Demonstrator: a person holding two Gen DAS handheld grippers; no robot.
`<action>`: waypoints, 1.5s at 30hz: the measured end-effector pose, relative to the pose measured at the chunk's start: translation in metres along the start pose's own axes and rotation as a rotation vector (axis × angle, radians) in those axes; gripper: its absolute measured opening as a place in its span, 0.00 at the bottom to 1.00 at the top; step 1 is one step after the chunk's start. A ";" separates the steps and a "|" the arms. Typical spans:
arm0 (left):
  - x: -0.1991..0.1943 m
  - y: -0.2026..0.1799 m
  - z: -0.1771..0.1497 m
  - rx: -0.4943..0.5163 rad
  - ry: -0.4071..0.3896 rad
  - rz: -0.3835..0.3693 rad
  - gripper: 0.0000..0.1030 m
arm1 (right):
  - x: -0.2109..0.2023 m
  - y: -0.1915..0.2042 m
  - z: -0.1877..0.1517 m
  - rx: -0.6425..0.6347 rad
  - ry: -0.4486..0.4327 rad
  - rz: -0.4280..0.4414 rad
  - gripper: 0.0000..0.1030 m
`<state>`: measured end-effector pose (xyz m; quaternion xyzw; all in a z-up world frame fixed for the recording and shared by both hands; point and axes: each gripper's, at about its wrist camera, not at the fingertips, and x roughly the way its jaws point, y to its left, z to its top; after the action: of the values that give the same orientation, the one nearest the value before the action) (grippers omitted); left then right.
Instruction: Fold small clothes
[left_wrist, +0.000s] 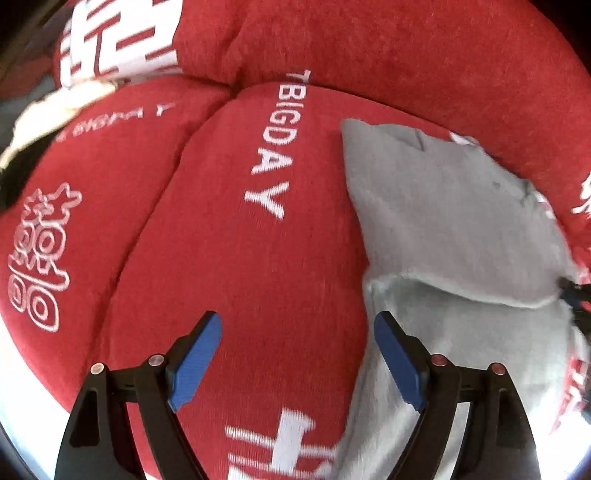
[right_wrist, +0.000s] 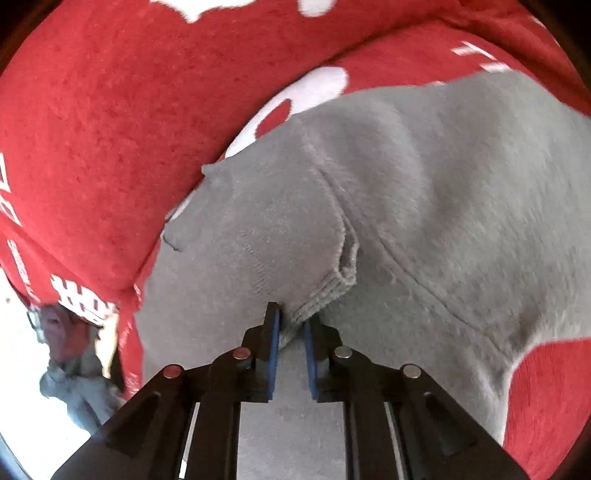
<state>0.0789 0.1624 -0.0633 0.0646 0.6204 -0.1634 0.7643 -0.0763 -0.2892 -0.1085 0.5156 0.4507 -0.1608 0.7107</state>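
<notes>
A small grey fleece garment lies on a red printed cover, with one part folded over itself. My left gripper is open and empty, over the red cover just left of the garment's edge. In the right wrist view the grey garment fills the middle. My right gripper is shut on a ribbed hem of the garment, pinched between the blue pads.
The red cover has white lettering and swells into soft cushions with seams between them. A red cushion with a large white print lies at the far left. A dark heap of cloth lies on a white floor, lower left.
</notes>
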 end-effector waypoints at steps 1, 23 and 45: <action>-0.002 0.002 0.003 -0.011 0.005 -0.030 0.83 | -0.002 -0.002 0.000 -0.001 0.004 0.002 0.19; 0.059 -0.036 0.133 0.006 -0.020 -0.171 0.08 | -0.006 0.029 0.017 -0.036 -0.035 0.091 0.08; 0.039 -0.042 0.041 0.132 0.017 0.022 0.61 | -0.002 0.001 0.016 0.044 -0.017 0.011 0.17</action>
<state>0.1104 0.1039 -0.0874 0.1231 0.6140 -0.1949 0.7549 -0.0687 -0.3032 -0.1052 0.5322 0.4381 -0.1711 0.7039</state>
